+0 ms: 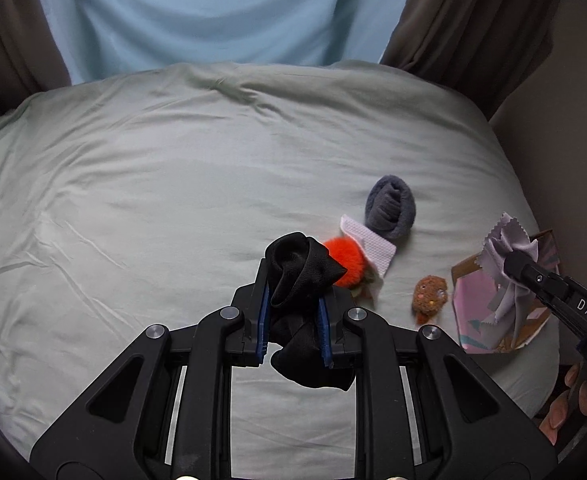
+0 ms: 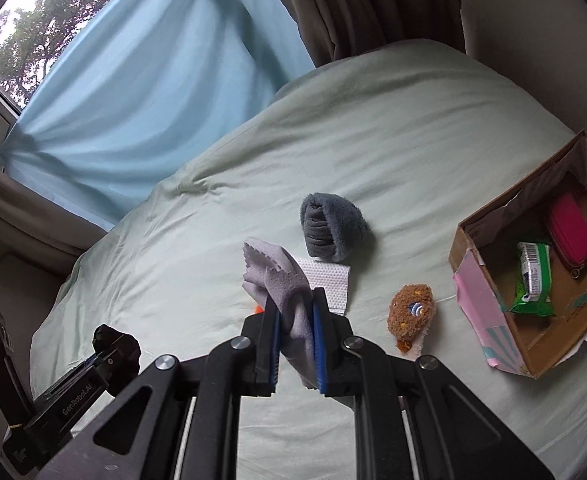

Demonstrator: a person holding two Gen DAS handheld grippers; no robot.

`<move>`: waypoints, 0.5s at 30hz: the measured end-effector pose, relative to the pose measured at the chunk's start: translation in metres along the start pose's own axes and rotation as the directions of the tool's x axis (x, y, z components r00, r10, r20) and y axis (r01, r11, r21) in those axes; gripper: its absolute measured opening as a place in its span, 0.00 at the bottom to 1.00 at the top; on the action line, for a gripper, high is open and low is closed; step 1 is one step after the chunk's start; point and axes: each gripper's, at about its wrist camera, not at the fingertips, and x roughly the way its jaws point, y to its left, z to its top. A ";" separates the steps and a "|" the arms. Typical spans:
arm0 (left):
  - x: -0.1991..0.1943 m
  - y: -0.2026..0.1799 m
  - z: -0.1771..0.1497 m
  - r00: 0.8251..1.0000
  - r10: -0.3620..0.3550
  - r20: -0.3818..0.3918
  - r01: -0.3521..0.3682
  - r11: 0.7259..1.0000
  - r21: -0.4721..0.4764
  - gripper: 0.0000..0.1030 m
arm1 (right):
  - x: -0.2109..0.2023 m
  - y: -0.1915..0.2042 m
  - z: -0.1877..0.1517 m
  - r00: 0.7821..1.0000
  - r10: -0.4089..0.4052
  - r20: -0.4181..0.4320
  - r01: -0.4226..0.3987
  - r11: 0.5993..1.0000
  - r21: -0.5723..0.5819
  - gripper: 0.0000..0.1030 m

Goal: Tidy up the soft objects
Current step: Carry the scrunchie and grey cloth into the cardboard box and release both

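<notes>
Left gripper (image 1: 293,312) first: its blue-padded fingers (image 1: 264,320) are clamped on a crumpled black fabric bundle (image 1: 299,276), lifted off the bed, with a loose tail hanging below the pads. Over on the right gripper (image 2: 296,336), fingers (image 2: 318,332) pinched on a thin lilac-grey cleaning cloth with zigzag edges (image 2: 277,276), most of it flopping free above the tips.

Moving outward: on the pale green bedsheet (image 1: 133,200) lie a rolled grey fleece sock (image 2: 329,228), a white textured wipe (image 2: 325,280), a fluffy orange pom-pom (image 1: 343,260) and a small brown knitted toy (image 2: 409,312). At the right sits an open cardboard box with pink patterned sides (image 2: 477,300), already holding a green packet (image 2: 533,280) and a pink pouch (image 2: 571,228).

Risks now: the lilac cloth is held by a narrow fold, so a quick swing could let it slide out short of the box. The black bundle's dangling tail could drag the pom-pom or wipe. And with both grippers heading to one box, they could collide at its rim.
</notes>
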 end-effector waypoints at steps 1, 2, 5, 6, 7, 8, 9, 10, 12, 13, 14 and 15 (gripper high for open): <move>-0.009 -0.006 0.000 1.000 -0.004 0.006 0.003 1.000 0.005 0.16 | -0.011 0.000 0.001 1.000 0.002 0.004 -0.002 1.000 -0.003 0.13; -0.019 -0.014 0.000 1.000 -0.010 0.014 0.010 1.000 0.013 0.16 | -0.022 0.000 0.002 1.000 0.003 0.013 -0.002 1.000 -0.006 0.13; -0.044 -0.035 0.003 0.999 -0.027 0.036 0.026 0.999 0.028 0.16 | -0.053 -0.003 0.006 0.999 0.001 0.044 -0.001 1.000 -0.019 0.13; -0.051 -0.042 0.003 0.999 -0.034 0.042 0.032 0.999 0.031 0.16 | -0.061 -0.005 0.008 0.999 0.001 0.054 0.000 1.000 -0.023 0.13; -0.057 -0.049 0.004 0.998 -0.039 0.048 0.038 0.999 0.034 0.16 | -0.070 -0.007 0.010 0.998 0.002 0.064 0.000 1.000 -0.028 0.13; -0.065 -0.058 0.005 0.997 -0.044 0.057 0.042 0.998 0.040 0.16 | -0.080 -0.010 0.013 0.997 0.001 0.075 0.001 0.999 -0.032 0.13; -0.071 -0.066 0.005 0.997 -0.047 0.064 0.044 0.998 0.044 0.16 | -0.088 -0.013 0.016 0.996 0.001 0.086 0.002 0.999 -0.035 0.13; -0.077 -0.075 0.006 0.996 -0.051 0.074 0.047 0.998 0.048 0.16 | -0.097 -0.016 0.019 0.995 0.002 0.096 0.002 0.999 -0.041 0.13; -0.088 -0.092 0.005 0.994 -0.058 0.090 0.053 0.997 0.050 0.16 | -0.114 -0.024 0.026 0.993 0.000 0.115 0.007 0.998 -0.059 0.13; -0.093 -0.100 0.005 0.993 -0.059 0.098 0.054 0.997 0.050 0.16 | -0.121 -0.029 0.030 0.993 0.000 0.122 0.009 0.998 -0.069 0.13; -0.098 -0.111 0.005 0.993 -0.061 0.105 0.056 0.997 0.048 0.16 | -0.128 -0.035 0.034 0.992 0.000 0.128 0.010 0.997 -0.077 0.13; -0.100 -0.120 0.004 0.992 -0.062 0.108 0.057 0.997 0.045 0.16 | -0.135 -0.039 0.038 0.991 0.001 0.132 0.010 0.996 -0.084 0.13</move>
